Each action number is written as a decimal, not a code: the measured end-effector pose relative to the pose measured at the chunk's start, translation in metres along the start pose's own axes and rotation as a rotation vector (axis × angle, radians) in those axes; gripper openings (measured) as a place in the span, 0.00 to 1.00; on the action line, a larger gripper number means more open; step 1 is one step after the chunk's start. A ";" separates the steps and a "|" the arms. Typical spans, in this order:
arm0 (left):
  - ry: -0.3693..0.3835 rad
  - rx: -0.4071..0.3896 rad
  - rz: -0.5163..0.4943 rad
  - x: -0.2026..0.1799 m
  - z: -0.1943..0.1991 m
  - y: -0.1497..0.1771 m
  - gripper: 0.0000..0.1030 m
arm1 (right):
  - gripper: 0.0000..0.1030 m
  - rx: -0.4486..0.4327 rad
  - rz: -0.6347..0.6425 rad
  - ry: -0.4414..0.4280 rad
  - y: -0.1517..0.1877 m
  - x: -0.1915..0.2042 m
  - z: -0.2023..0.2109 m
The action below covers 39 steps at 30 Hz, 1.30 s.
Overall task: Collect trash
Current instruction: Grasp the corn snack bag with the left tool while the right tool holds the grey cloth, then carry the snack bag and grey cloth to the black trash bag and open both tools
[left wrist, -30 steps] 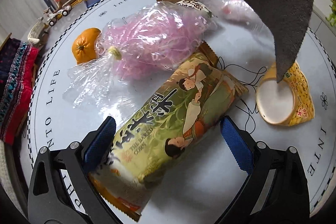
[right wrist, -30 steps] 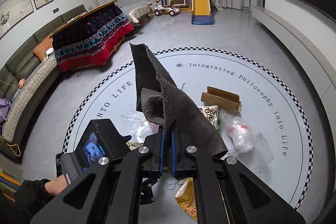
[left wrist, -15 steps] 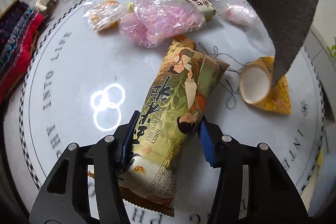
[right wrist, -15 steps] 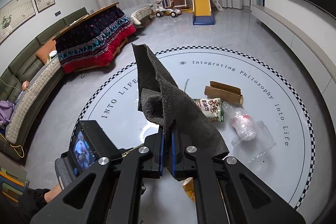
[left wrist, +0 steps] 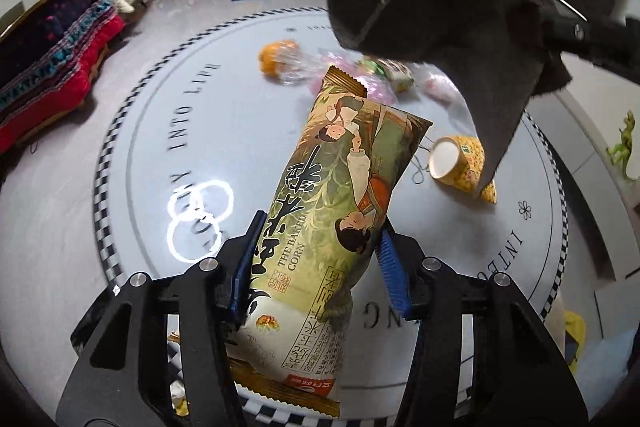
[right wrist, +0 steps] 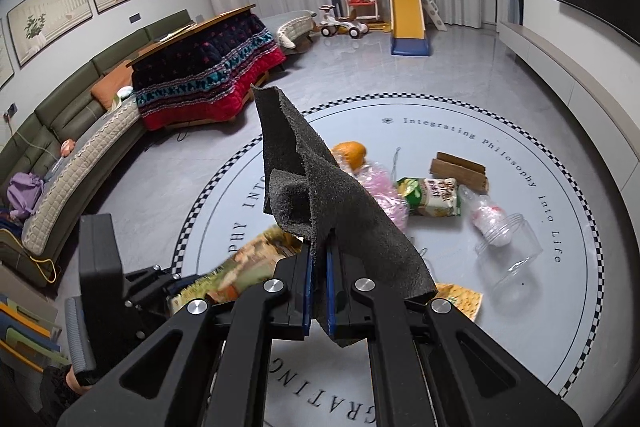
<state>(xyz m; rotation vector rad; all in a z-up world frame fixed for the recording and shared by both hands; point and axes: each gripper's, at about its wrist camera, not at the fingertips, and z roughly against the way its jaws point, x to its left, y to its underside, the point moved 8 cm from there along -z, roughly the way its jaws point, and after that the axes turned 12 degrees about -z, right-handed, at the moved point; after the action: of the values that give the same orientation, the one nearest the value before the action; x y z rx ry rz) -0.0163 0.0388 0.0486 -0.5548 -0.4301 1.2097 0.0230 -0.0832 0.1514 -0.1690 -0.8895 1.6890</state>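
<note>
Living-room floor [right wrist: 460, 67], grey tile, with a round white printed mat [right wrist: 560, 163] carrying the litter.

Item 1, in hand: baked corn snack bag [left wrist: 336, 211], long and green-gold. Lifted clear of the mat and tilted, top seam pointing away. Left gripper [left wrist: 316, 263] has its fingers [left wrist: 390, 279] clamped on the bag's lower half, one blue pad on each long side; the jaws have just been closing, with the bag between them. Bottom seam hangs below the pads, toward the camera.

Item 2, in hand: dark grey foam scrap [right wrist: 316, 203], floppy. Right gripper [right wrist: 318, 291] is pressed together on its lower edge, with the rest standing up ahead of the fingers.

Items left on the mat, all well apart from both grippers:
- orange [right wrist: 350, 153], touching crinkled clear wrap
- pink shredded filling in a clear bag [right wrist: 380, 191]
- small green snack packet [right wrist: 430, 197]
- brown cardboard piece [right wrist: 458, 167]
- clear plastic jar [right wrist: 510, 251] on its side
- yellow paper cup [left wrist: 456, 163] on its side

Progress, judged: two pieces picked up, six or so uncollected. No bin shows in either view, so neither held piece counts as deposited yet.
</note>
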 end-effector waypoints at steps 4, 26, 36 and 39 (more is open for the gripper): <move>-0.043 -0.034 0.046 0.021 0.026 0.015 0.50 | 0.06 0.016 0.027 -0.027 0.015 0.027 0.000; -0.310 -0.116 0.436 0.155 0.150 0.184 0.50 | 0.06 0.236 0.297 -0.218 0.148 0.223 -0.045; -0.376 -0.092 0.573 0.189 0.163 0.248 0.50 | 0.06 0.343 0.351 -0.248 0.199 0.275 -0.074; -0.384 -0.073 0.602 0.197 0.161 0.268 0.50 | 0.06 0.371 0.345 -0.247 0.209 0.281 -0.085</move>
<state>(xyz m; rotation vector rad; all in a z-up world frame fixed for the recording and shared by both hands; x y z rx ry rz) -0.2527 0.3209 0.0156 -0.5314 -0.6607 1.8995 -0.1848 0.1939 0.0533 0.1508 -0.7361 2.2013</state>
